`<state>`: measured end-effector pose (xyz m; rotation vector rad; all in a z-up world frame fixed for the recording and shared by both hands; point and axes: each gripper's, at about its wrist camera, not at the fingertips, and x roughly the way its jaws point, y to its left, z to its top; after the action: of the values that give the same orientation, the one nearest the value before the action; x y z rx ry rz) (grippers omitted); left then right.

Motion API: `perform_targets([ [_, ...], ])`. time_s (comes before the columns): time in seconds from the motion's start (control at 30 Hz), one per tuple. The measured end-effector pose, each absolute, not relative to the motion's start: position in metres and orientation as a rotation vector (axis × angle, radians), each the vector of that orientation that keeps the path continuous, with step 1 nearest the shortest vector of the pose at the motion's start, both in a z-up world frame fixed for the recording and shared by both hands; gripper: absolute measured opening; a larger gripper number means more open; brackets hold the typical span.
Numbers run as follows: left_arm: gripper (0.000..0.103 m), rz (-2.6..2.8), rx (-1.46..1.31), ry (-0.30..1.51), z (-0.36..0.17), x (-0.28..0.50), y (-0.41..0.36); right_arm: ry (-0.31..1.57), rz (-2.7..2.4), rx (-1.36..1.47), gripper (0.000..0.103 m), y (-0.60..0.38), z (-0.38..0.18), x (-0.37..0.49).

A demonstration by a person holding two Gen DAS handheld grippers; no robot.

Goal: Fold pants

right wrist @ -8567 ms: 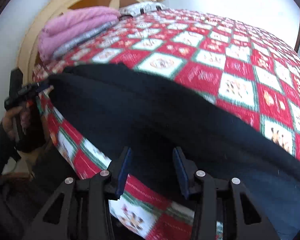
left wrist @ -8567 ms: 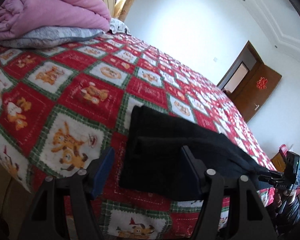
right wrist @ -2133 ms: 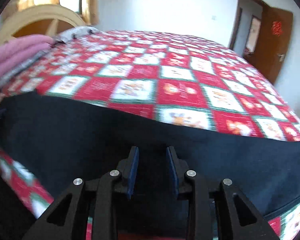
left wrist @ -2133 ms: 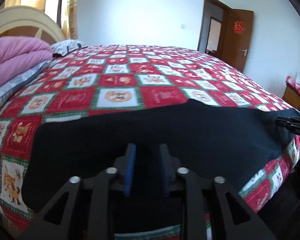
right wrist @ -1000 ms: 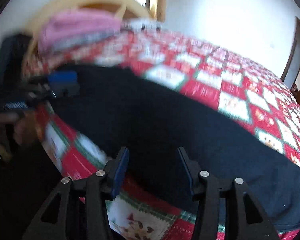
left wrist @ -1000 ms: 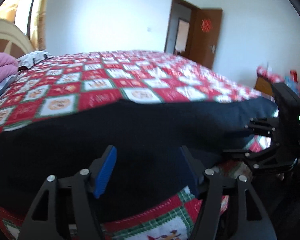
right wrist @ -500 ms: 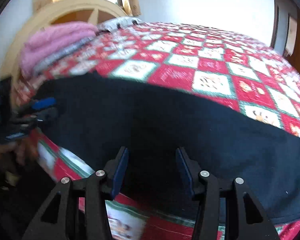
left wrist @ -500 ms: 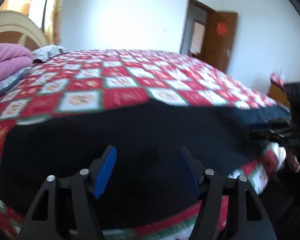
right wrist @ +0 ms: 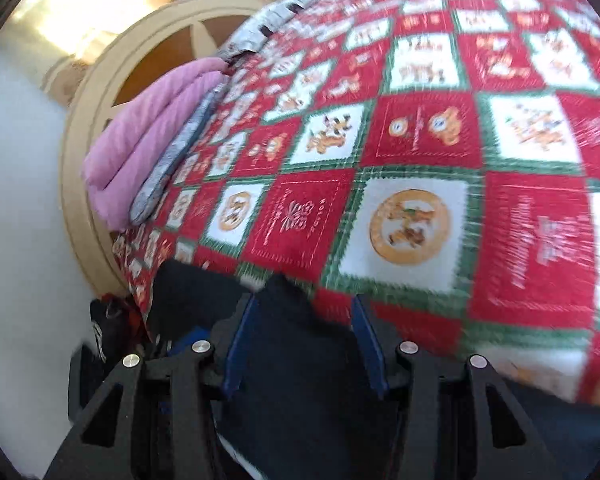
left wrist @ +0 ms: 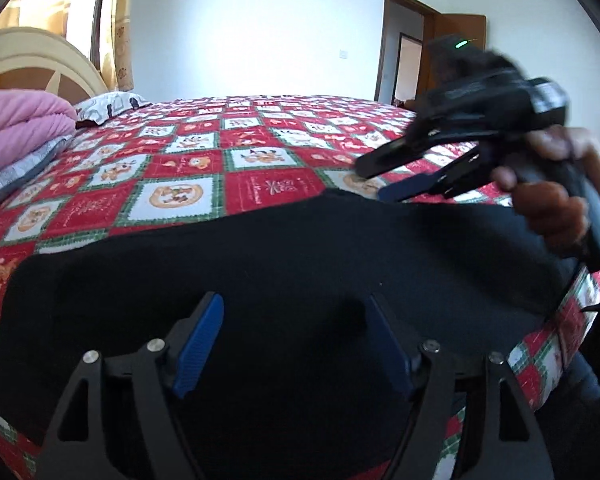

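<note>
- Left gripper (left wrist: pixel 296 344): jaws spread wide and opening further, blue pads clear of the cloth; the black pants (left wrist: pixel 284 264) fill the space under and between them, nothing pinched.
- Right gripper (right wrist: pixel 306 344): jaws partly spread. A raised fold of the pants (right wrist: pixel 292 320) sits between the pads; the view is blurred, so I cannot tell whether the pads press on it.
- In the left wrist view the right gripper (left wrist: pixel 384 182) shows from the side, blurred, above the far right edge of the pants, fingers apart, gripped by a hand (left wrist: pixel 556 200).
- Pants: spread flat in a broad dark band along the near edge of the bedspread (left wrist: pixel 260 160), running from its left corner to its right.
- Bedspread: red, white and green checks with cartoon figures, covering the whole bed beyond the pants.
- Pink quilt (left wrist: pixel 16 124): folded, lying on a grey pillow (left wrist: pixel 24 168) at the left head end of the bedspread, well apart from the pants.
- Patterned white pillow (left wrist: pixel 108 106): further back along the same end.
- Cream headboard (right wrist: pixel 112 92): curved, behind the quilt.
- Brown door (left wrist: pixel 460 40): open, past the far right corner of the bedspread.
</note>
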<state>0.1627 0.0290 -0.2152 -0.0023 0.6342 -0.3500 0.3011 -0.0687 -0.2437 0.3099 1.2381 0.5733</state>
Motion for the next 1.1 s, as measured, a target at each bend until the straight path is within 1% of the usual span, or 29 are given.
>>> perform_targets([
  [0.03, 0.077, -0.354, -0.011, 0.635, -0.215, 0.163, 0.03, 1.283, 0.583, 0.343, 0.047, -0.063, -0.254, 0.308],
  [0.1, 0.078, -0.356, -0.016, 0.633, -0.216, 0.163, 0.031, 1.313, 0.585, 0.376, 0.042, -0.057, -0.264, 0.316],
  [0.13, 0.079, -0.357, -0.014, 0.631, -0.216, 0.163, 0.03, 1.318, 0.595, 0.39, 0.032, -0.055, -0.266, 0.319],
  [0.17, 0.08, -0.359, -0.008, 0.628, -0.217, 0.162, 0.029, 1.334, 0.625, 0.426, 0.016, -0.053, -0.268, 0.321],
  [0.2, 0.082, -0.36, -0.002, 0.626, -0.217, 0.162, 0.027, 1.356, 0.655, 0.469, 0.013, -0.051, -0.272, 0.322],
  [0.27, 0.084, -0.356, 0.013, 0.622, -0.218, 0.161, 0.024, 1.359, 0.681, 0.476, 0.011, -0.046, -0.272, 0.324],
  [0.3, 0.084, -0.355, 0.017, 0.621, -0.218, 0.161, 0.023, 1.356, 0.69, 0.464, 0.007, -0.044, -0.271, 0.323],
  [0.37, 0.084, -0.354, 0.019, 0.62, -0.218, 0.16, 0.023, 1.341, 0.685, 0.438, 0.005, -0.04, -0.267, 0.32],
  [0.53, 0.084, -0.353, 0.011, 0.621, -0.219, 0.16, 0.023, 1.209, 0.628, 0.371, 0.003, -0.041, -0.245, 0.316],
  [0.6, 0.088, -0.354, 0.025, 0.619, -0.22, 0.16, 0.021, 1.204, 0.589, 0.307, 0.003, -0.038, -0.246, 0.316],
  [0.67, 0.089, -0.343, 0.059, 0.617, -0.221, 0.159, 0.016, 1.221, 0.545, 0.221, 0.004, -0.03, -0.257, 0.318],
  [0.73, 0.089, -0.336, 0.065, 0.62, -0.221, 0.158, 0.015, 1.218, 0.546, 0.207, 0.004, -0.028, -0.263, 0.317],
  [0.8, 0.09, -0.337, 0.052, 0.632, -0.219, 0.159, 0.017, 1.204, 0.542, 0.202, 0.01, -0.029, -0.26, 0.316],
  [0.83, 0.09, -0.339, 0.044, 0.636, -0.218, 0.159, 0.018, 1.199, 0.534, 0.194, 0.02, -0.034, -0.257, 0.314],
  [0.87, 0.091, -0.342, 0.036, 0.64, -0.218, 0.159, 0.019, 1.181, 0.515, 0.171, 0.033, -0.039, -0.25, 0.31],
  [0.93, 0.092, -0.341, 0.035, 0.645, -0.218, 0.16, 0.018, 1.126, 0.472, 0.101, 0.046, -0.048, -0.232, 0.296],
  [1.03, 0.094, -0.332, 0.048, 0.648, -0.219, 0.16, 0.014, 1.031, 0.432, -0.033, 0.046, -0.065, -0.206, 0.257],
  [1.1, 0.095, -0.323, 0.062, 0.648, -0.22, 0.16, 0.012, 1.001, 0.412, -0.101, 0.047, -0.074, -0.2, 0.231],
])
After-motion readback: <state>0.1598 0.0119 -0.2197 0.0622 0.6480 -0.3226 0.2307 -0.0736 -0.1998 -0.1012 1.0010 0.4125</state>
